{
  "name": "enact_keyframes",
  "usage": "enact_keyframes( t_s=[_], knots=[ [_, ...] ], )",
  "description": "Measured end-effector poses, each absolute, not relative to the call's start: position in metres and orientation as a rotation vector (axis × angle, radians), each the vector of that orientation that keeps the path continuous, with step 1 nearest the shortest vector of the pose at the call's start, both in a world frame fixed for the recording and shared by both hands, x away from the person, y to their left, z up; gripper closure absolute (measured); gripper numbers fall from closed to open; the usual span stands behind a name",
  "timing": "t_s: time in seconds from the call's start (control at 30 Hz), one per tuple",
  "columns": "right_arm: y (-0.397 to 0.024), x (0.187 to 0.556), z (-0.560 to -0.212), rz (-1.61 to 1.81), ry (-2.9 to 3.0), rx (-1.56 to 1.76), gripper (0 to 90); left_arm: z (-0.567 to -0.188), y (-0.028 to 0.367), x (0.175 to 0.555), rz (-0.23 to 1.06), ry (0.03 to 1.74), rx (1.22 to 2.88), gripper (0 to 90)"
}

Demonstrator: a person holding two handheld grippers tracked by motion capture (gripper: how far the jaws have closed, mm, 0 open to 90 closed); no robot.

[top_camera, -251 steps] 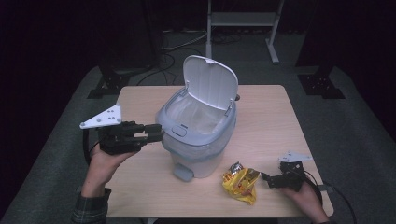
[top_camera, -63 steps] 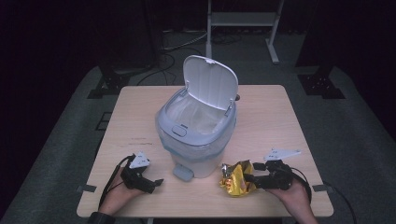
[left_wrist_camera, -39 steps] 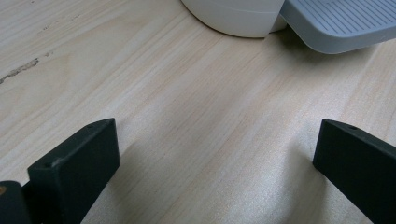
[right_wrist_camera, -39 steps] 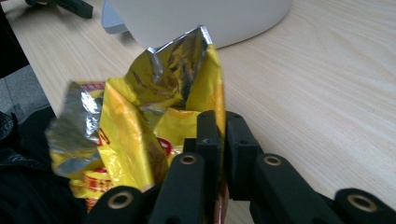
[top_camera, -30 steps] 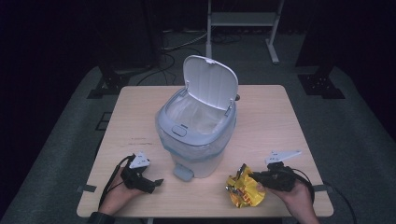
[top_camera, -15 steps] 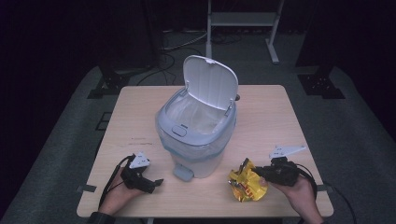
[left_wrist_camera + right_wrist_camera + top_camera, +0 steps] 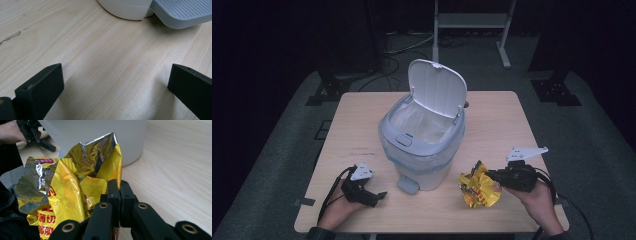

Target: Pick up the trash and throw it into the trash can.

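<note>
Two grippers are working at the near edge of the table (image 7: 512, 115), one at each front corner. At about seven o'clock from the bin, the left gripper (image 7: 374, 195) is resting low on the wood with its jaws standing wide apart and nothing between them; its own view shows bare tabletop, with the bin's grey foot pedal (image 7: 182, 12) lying just ahead. At about four o'clock from the bin, the right gripper (image 7: 488, 175) is pinching the crumpled yellow snack wrapper (image 7: 479, 186), jaws clamped tight on a thin fold near its edge, and the wrapper (image 7: 75, 182) is hanging off the jaws close beside the bin's white wall. Farther back, at the centre of the table, the white pedal bin (image 7: 424, 145) is standing with its lid (image 7: 437, 90) tipped up and its liner showing, so the mouth is open for the drop.

Judging from this, the grip is the weak point: slick foil held by one small fold could slide out on the way up. The loose, springy bulk could also catch the bin's rim or raised lid and spill onto the table, and a knock might tip the lid shut.
</note>
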State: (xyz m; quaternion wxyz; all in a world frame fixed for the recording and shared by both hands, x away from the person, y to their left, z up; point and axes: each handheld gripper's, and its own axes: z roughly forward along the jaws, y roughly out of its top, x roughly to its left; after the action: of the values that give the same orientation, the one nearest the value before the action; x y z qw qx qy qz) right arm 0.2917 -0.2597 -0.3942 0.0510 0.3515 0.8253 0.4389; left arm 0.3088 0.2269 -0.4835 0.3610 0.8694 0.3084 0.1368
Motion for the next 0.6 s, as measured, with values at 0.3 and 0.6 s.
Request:
enact_keyframes(
  t_s=[0.3,0.6],
  knots=[
    [-0.262,0.295,-0.375,1.378,2.483,1.029,88.6,-0.484,0.227,0.309,0.352,0.794,2.240,0.0],
    [-0.266,0.296,-0.352,1.422,2.439,1.005,88.6,-0.483,0.227,0.310,0.352,0.792,2.242,0.0]
  ],
)
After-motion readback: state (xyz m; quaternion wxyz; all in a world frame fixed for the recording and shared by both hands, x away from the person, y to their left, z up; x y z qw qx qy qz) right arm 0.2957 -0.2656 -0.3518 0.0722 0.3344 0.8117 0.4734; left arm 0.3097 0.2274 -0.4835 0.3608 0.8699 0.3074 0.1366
